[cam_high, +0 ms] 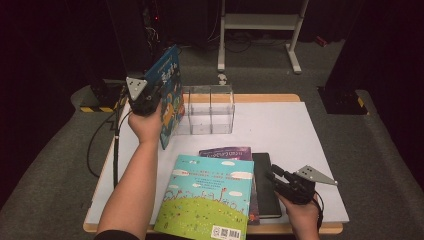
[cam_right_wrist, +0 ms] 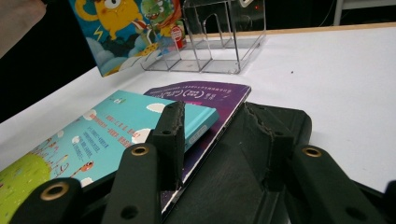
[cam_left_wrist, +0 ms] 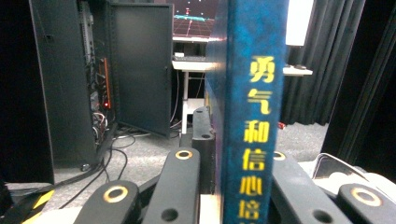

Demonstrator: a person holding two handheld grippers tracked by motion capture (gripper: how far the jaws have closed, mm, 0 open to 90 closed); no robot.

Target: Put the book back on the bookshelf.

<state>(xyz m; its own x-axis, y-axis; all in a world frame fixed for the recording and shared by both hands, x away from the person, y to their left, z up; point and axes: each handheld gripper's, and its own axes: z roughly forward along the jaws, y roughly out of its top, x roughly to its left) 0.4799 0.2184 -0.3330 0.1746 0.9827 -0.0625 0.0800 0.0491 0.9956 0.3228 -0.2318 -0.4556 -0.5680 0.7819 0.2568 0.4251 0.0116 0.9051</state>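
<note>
My left gripper (cam_high: 150,102) is shut on a blue picture book (cam_high: 167,75) and holds it upright, just left of a clear acrylic organizer (cam_high: 210,107) at the table's back. In the left gripper view the book's spine (cam_left_wrist: 252,116), with yellow characters, stands between the jaws of the left gripper (cam_left_wrist: 233,186). My right gripper (cam_high: 274,176) hovers low over a black notebook (cam_high: 267,197) near the front edge. Its jaws stand apart in the right gripper view, where the right gripper (cam_right_wrist: 215,140) clamps nothing. The notebook (cam_right_wrist: 224,177) lies beneath it.
A light-blue and green picture book (cam_high: 207,197) lies on a purple book (cam_high: 227,152), left of the notebook. The white table (cam_high: 290,140) has free room at right. A white metal stand (cam_high: 260,22) and a dark equipment cabinet (cam_left_wrist: 140,65) are behind the table.
</note>
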